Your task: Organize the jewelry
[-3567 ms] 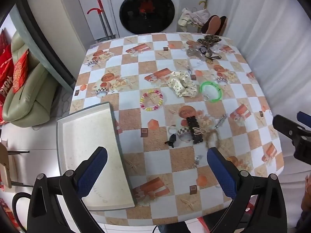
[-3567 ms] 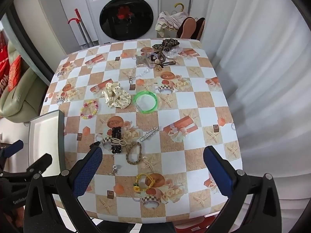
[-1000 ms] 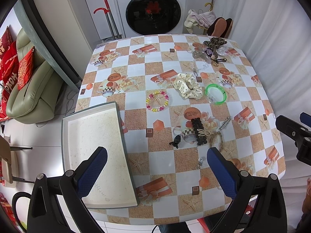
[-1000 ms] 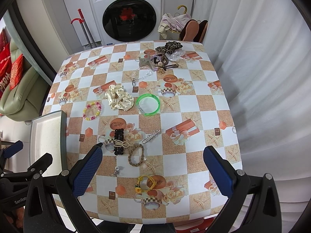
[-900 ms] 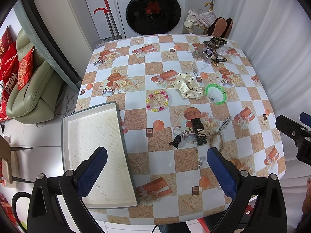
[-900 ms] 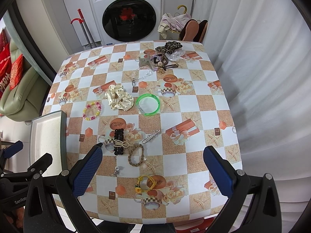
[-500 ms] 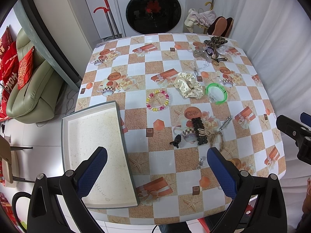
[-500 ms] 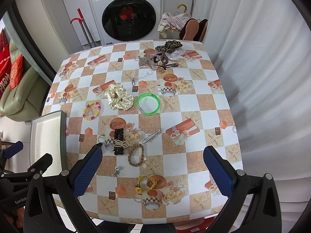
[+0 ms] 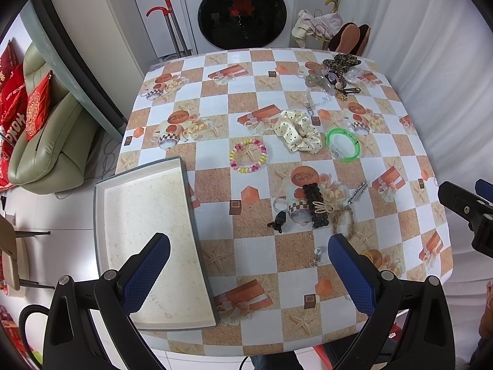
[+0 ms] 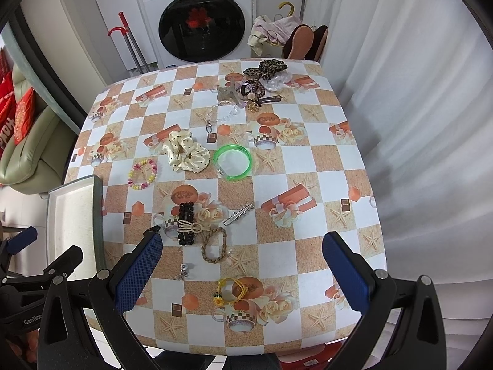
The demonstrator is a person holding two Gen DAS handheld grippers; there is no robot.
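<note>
Left wrist view: both tongs gape wide and empty above the checked table (image 9: 258, 256).
Left gripper (image 9: 248, 260) hangs over the pale tray (image 9: 148, 215) at the table's left edge; right gripper (image 10: 242, 265) over scattered jewelry: green bangle (image 10: 233, 162), dotted scrunchie (image 10: 185, 151), bead bracelet (image 10: 142, 174). "Panasonic" marks the washer (image 10: 197, 15).

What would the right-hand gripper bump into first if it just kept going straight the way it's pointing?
Probably the table itself. The right gripper, jaws wide open and empty, looks down at the checked cloth; the braided rope bracelet and the yellow cord charm lie nearest that line. Depth is hard to judge.
</note>
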